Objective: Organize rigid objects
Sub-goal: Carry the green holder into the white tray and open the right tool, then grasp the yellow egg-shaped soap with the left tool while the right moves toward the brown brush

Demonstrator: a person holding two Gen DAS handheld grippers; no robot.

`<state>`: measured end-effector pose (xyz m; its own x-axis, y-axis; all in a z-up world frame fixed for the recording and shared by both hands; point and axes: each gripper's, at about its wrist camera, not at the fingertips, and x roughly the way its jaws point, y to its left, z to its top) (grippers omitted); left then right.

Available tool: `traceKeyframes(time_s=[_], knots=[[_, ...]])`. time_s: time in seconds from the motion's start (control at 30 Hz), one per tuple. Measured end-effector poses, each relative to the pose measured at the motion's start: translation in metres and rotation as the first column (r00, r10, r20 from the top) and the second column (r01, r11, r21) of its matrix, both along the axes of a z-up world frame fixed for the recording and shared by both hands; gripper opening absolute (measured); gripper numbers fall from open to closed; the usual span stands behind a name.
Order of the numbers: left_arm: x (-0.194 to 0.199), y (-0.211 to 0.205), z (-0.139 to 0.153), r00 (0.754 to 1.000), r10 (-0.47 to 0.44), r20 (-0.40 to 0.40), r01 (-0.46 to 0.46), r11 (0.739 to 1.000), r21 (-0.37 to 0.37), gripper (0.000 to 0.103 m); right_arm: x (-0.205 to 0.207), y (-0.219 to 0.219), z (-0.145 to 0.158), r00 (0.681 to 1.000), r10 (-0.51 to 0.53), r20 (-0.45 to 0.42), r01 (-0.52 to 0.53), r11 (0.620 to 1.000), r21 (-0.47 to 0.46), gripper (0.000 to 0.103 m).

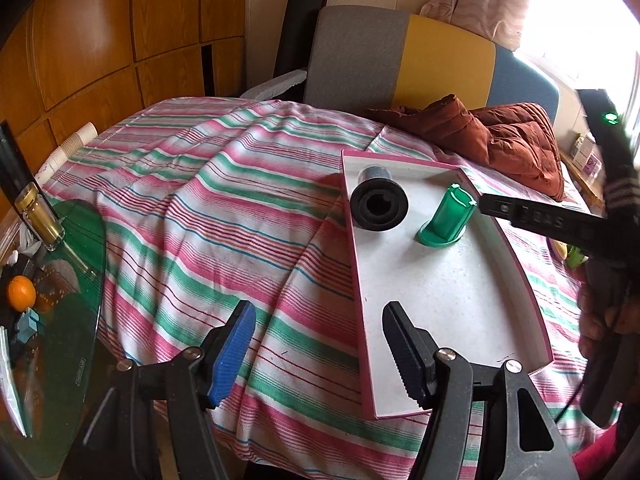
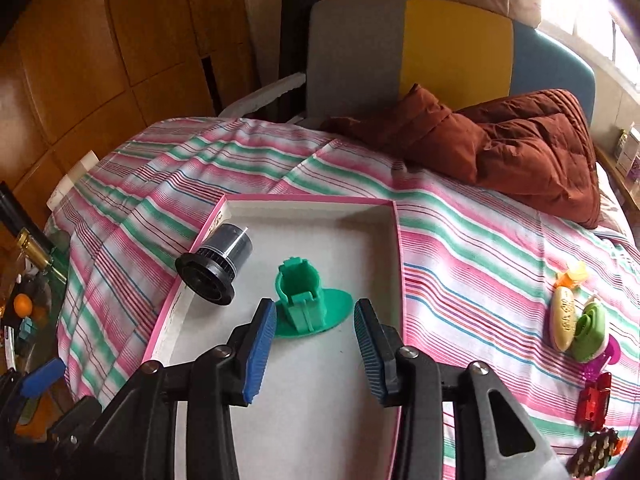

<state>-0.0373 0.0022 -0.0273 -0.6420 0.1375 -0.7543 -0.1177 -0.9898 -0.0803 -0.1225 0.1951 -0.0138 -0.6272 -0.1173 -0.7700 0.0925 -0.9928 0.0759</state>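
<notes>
A white tray with a pink rim (image 1: 440, 288) (image 2: 312, 400) lies on the striped bedcover. In it a black cylinder with a flanged end (image 1: 378, 200) (image 2: 216, 264) lies on its side against the left rim. A green plastic holder on a round base (image 1: 448, 216) (image 2: 304, 300) stands beside it. My right gripper (image 2: 314, 306) is open, its blue pads on either side of the green holder's base without pressing it. In the left wrist view one of its fingers (image 1: 520, 216) reaches in from the right. My left gripper (image 1: 320, 316) is open and empty over the tray's near left rim.
A rust-brown quilted jacket (image 1: 500, 136) (image 2: 520, 148) lies at the back right. Small toys (image 2: 576, 320) and a red piece (image 2: 596, 400) sit on the cover to the tray's right. A green glass table (image 1: 60, 320) at the left carries an orange (image 1: 21, 292) and a bottle (image 1: 38, 216).
</notes>
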Motion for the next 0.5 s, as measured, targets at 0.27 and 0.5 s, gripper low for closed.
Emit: traceKeyframes(time_s=[0.27,0.5], knots=[[0.006,0.008,0.009,0.999,-0.027,-0.018,0.027,1.0,-0.007,0.067,0.036,0.037,0.017,0.998,-0.038,-0.045,0.038,0.999,0.015,0.041],[0.01,0.022,0.014,0.997,-0.069,-0.03,0.068,0.998,-0.019,0.067,0.06,0.088,0.023,0.991,-0.119,-0.059,0.122,0.991,0.051,0.041]])
